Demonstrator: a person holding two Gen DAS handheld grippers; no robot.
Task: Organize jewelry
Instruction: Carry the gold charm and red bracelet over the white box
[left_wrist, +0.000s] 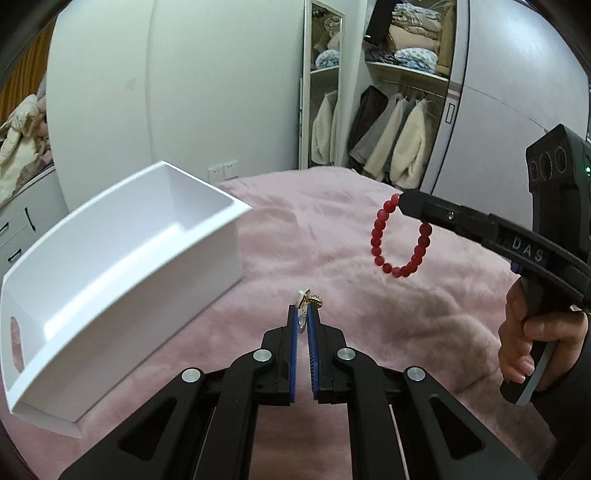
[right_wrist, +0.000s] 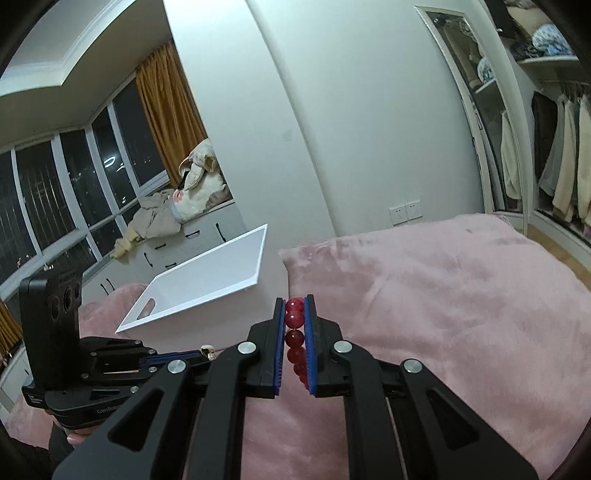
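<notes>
Jewelry first, from your left wrist camera: your left gripper (left_wrist: 304, 308) has its blue-padded fingers closed on a small gold-coloured piece (left_wrist: 309, 298), a ring-like band with a pale pendant part hanging down between the pads; it pokes out just past the fingertips, above the pink blanket (left_wrist: 332, 229), and its exact shape is too small to tell. To the left sits the white storage box (left_wrist: 122, 266), open at the top, its long axis running from near left to far right, with a handle slot in its near end. On the right, your right gripper (left_wrist: 400, 201) reaches in from the right edge, fingers pointing left, and the red bead bracelet (left_wrist: 400, 236) hangs from its tip as a loop in the air over the blanket. Your right hand (left_wrist: 524, 347) wraps the handle low at the right edge. From your right wrist camera, the right gripper (right_wrist: 294, 301) is clamped on the bracelet (right_wrist: 294, 317); glossy round red beads run in a line between the pads, along the fingers. The box (right_wrist: 207, 284) lies far left of the tips, tilted in this view. Your left gripper (right_wrist: 208, 350) comes in from the near left, pointing right, with the gold piece (right_wrist: 209, 351) at its tip.
</notes>
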